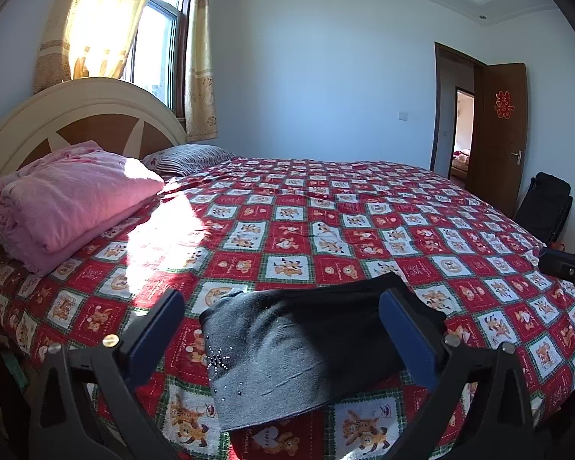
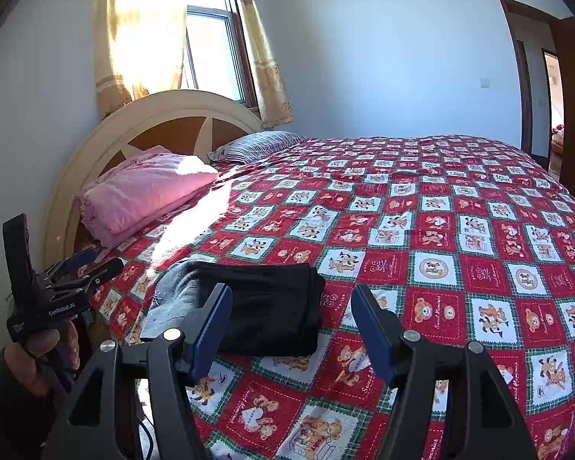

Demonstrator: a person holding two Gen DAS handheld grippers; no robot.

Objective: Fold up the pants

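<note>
Pants [image 1: 310, 349], black and grey, lie folded flat on the bedspread [image 1: 364, 230].

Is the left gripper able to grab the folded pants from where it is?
Probably yes. The left gripper has its jaws wide open, the folded pants lie right ahead on the bedspread, and nothing blocks the way.

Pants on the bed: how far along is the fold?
Done: the pants lie as a compact folded bundle on the bedspread. In hand: nothing; the left gripper stands wide open around them, and the right gripper is open beside them. Left: at most smoothing the grey edge.
</note>
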